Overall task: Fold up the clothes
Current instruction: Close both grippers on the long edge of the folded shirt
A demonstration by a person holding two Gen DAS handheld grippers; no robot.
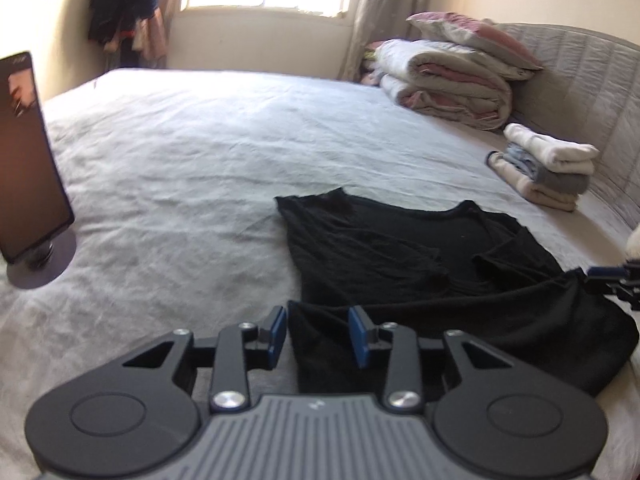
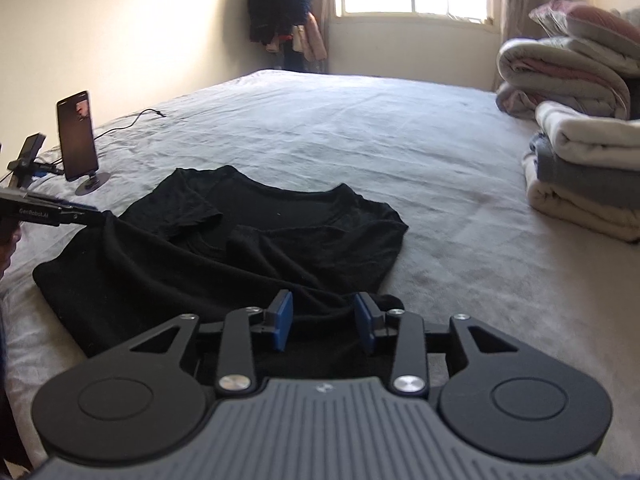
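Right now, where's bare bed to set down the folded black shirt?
Free: the wide grey bedsheet beyond the black t-shirt, toward the window, between the phone on its round stand and the rolled duvets. Crowded: right edge, with the stack of folded towels; both grippers sit at the shirt's near hem.

A wide bed covered by a wrinkled pale sheet carries everything. A black shirt, partly folded with its sleeves turned in, lies on the near part. At the left edge a phone stands upright on a round stand, and a thin cable trails across the sheet behind it. Toward the head of the bed sit rolled quilts with a pillow on top, and nearer, a stack of folded clothes beside the padded headboard.
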